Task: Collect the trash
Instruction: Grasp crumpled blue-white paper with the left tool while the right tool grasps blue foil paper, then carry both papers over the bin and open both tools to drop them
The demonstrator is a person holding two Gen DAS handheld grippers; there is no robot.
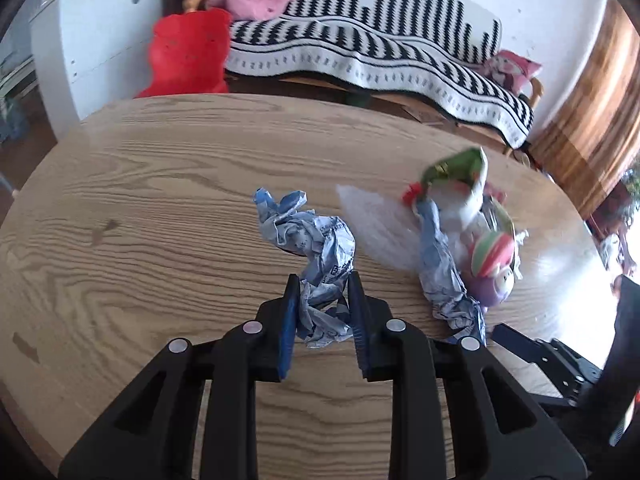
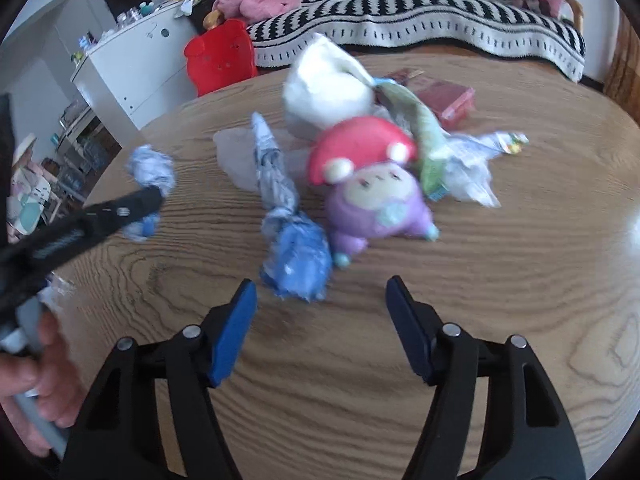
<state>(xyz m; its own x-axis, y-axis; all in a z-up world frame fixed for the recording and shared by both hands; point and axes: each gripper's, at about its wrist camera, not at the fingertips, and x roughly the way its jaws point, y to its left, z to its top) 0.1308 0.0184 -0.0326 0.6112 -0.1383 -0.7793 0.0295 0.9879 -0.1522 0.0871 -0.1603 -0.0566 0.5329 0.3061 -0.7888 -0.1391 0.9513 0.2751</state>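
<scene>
Left wrist view: left gripper (image 1: 323, 280) clamped on a crumpled blue-and-white paper wad (image 1: 316, 256), pads pressing its lower end from both sides; wad resting on or just off the wooden table (image 1: 140, 184), hard to say which. No earlier picture to compare, so nothing on travel.

Right wrist view: right gripper (image 2: 322, 296) spread wide, nothing between the pads. Second twisted blue paper wad (image 2: 294, 256) lying just ahead of the fingertips, nearer the left-hand pad, not yet between them. Plush toy (image 2: 372, 196) with red cap and purple body touching that wad on its right; probably not trash, though only a judgement. Same view blurred, so edges of the pile uncertain.

Progress, judged from the scene: early. One wad gripped, none seen deposited; no bin or bag visible in either view. Left on the table: second wad, white crumpled bag (image 2: 324, 88) behind the toy, clear plastic wrapper (image 2: 472, 172) to the right, green-edged packet (image 1: 460, 172), reddish packet (image 2: 448, 100) at the far edge.

Position relative to claws: first wad inside the left claw, most of its bulk sticking out forward past the tips. Second wad in front of the right claw, off centre to the left, apart from both pads. Remaining litter clustered beyond the toy, well ahead of either claw.

Background: striped blanket (image 1: 400, 52) on a sofa, red chair (image 2: 220, 56).
</scene>
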